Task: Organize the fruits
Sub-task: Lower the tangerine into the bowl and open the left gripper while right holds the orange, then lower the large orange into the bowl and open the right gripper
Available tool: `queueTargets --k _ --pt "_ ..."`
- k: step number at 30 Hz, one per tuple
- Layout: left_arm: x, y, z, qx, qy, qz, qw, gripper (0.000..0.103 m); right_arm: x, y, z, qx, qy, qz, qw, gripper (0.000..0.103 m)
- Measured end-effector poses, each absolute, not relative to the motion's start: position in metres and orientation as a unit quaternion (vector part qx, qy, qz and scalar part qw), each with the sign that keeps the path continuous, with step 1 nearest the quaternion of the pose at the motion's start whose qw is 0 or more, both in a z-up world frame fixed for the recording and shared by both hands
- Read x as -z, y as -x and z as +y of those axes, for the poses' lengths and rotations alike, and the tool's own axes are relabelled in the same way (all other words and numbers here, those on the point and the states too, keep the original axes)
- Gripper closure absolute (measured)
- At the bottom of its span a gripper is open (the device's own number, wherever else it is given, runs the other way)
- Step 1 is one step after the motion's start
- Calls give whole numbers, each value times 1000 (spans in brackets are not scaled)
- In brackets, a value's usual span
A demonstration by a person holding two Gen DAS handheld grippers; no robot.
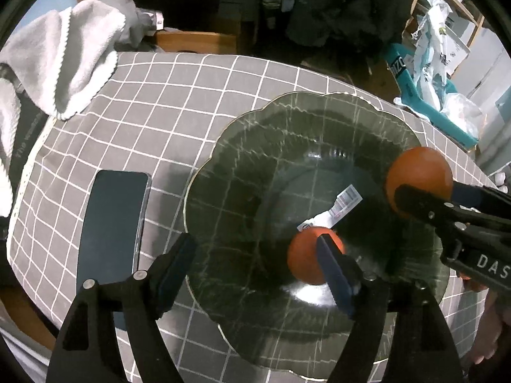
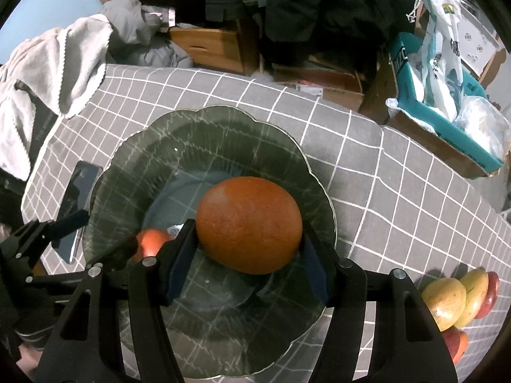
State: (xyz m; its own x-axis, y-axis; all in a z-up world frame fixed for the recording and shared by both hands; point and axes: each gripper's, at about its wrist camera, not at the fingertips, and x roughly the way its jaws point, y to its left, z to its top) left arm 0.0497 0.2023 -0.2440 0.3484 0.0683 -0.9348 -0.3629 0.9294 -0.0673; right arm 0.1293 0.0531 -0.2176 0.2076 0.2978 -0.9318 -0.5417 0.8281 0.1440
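Orange (image 2: 249, 225) clamped in right hand-held gripper (image 2: 247, 266), over glass plate (image 2: 223, 134)

Black tongs (image 2: 246, 263), blue pads (image 2: 314, 268), silver screws, white "DAS" lettering

A grey cloth (image 1: 179, 121) with a white grid covers the surface. A dark phone (image 1: 111, 223) lies flat on it at 8 o'clock in the left wrist view. A pale towel (image 1: 64, 60) is heaped at the 10 o'clock edge. Beyond the far edge stand wooden drawers (image 2: 207, 48) at 12 o'clock and a teal box (image 2: 447, 118) holding white bags (image 2: 444, 38) at 2 o'clock
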Motion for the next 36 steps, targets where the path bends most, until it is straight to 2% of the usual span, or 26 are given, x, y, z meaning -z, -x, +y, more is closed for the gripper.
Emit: queueTargets --k 20,22,24,25,36 --pt "219 -24 227 -173 163 527 816 24 245 -112 73 -283 159 599 732 38" --pt "217 -24 226 -174 161 526 817 24 241 -112 74 -287 156 592 737 37" --pt "216 -23 227 -174 161 525 817 24 234 -112 74 -289 155 582 744 28" --pt "215 -23 227 -174 162 524 818 24 231 -112 75 -290 154 578 747 28" --pt "189 -19 217 -164 161 500 835 24 191 -118 51 -269 125 541 787 27"
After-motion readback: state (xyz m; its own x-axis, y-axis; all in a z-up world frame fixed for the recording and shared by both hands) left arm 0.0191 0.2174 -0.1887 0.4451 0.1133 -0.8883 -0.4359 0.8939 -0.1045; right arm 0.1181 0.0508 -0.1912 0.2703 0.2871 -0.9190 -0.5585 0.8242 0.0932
